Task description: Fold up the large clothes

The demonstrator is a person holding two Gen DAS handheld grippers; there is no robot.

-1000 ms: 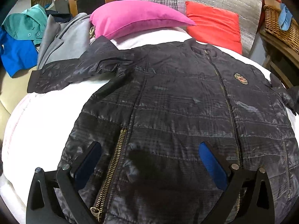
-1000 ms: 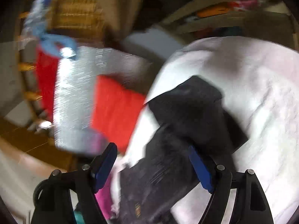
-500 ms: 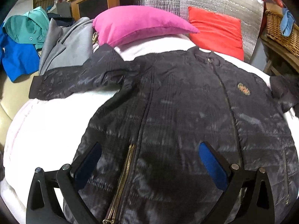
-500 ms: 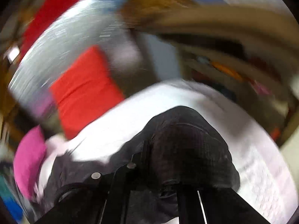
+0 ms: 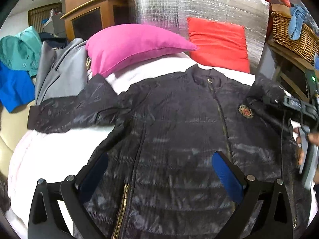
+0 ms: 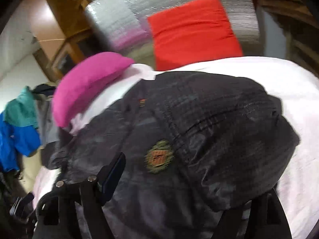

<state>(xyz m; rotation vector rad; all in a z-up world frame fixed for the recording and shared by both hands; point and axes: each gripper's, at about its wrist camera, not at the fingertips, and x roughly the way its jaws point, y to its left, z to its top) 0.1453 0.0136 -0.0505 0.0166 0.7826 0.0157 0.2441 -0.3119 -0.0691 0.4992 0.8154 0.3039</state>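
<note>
A black quilted jacket [image 5: 179,129] lies front up on the white bed [image 5: 49,155], zipped, with a crest badge [image 5: 245,111] on its chest. Its left sleeve [image 5: 69,113] stretches out flat. My left gripper [image 5: 159,159] hovers open over the jacket's lower half and holds nothing. The other sleeve [image 6: 239,129] lies bunched over the chest beside the badge [image 6: 159,157]. My right gripper [image 6: 189,171] is over it and its jaws are opening. The left blue pad [image 6: 113,177] is free, and sleeve cloth between the jaws drapes over and hides the right finger.
A pink pillow [image 5: 135,43] and a red cushion [image 5: 217,43] sit at the head of the bed against a silver panel [image 5: 199,4]. A grey coat [image 5: 59,75] and teal and blue clothes [image 5: 16,69] are piled at the left. A wicker basket [image 5: 293,33] stands at the right.
My right gripper shut on the sleeve, swung it in over the jacket's chest, and now stands apart again. My left gripper has risen a little, so more of the jacket shows.
</note>
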